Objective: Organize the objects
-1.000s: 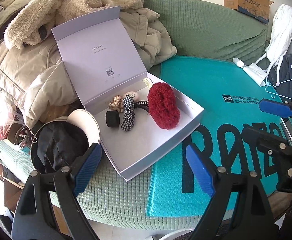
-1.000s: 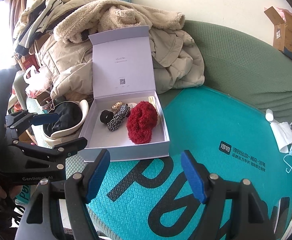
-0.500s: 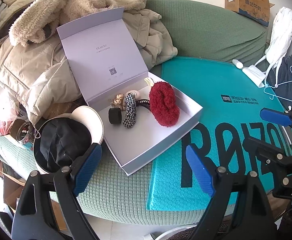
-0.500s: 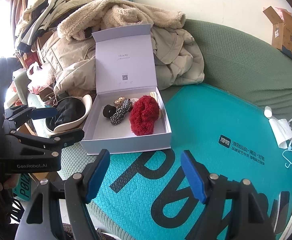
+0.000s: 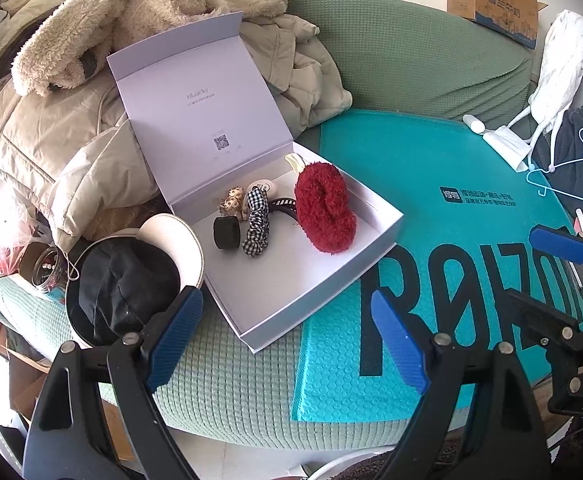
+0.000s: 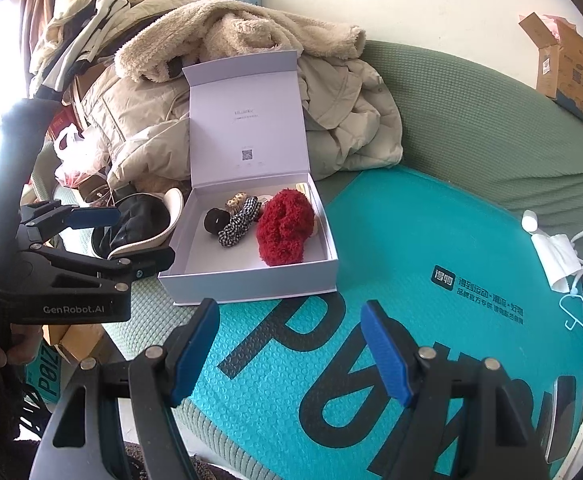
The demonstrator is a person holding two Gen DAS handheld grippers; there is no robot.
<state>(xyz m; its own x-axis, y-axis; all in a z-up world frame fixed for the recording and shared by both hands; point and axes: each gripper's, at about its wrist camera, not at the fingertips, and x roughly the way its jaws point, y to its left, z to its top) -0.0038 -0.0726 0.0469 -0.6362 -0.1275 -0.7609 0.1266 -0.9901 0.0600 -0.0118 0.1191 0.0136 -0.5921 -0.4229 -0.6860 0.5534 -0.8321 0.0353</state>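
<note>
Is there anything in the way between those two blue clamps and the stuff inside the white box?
Nothing visible. The box lies open, lid up, and both the left gripper and right gripper hang empty in front of it. Only its low front wall stands before the red scrunchie.

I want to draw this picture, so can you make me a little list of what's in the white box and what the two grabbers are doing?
box: white box, lid up, on the green sofa
inside: red scrunchie, checked scrunchie, black ring
beside box: cap
left gripper: open, empty
right gripper: open, empty
</note>
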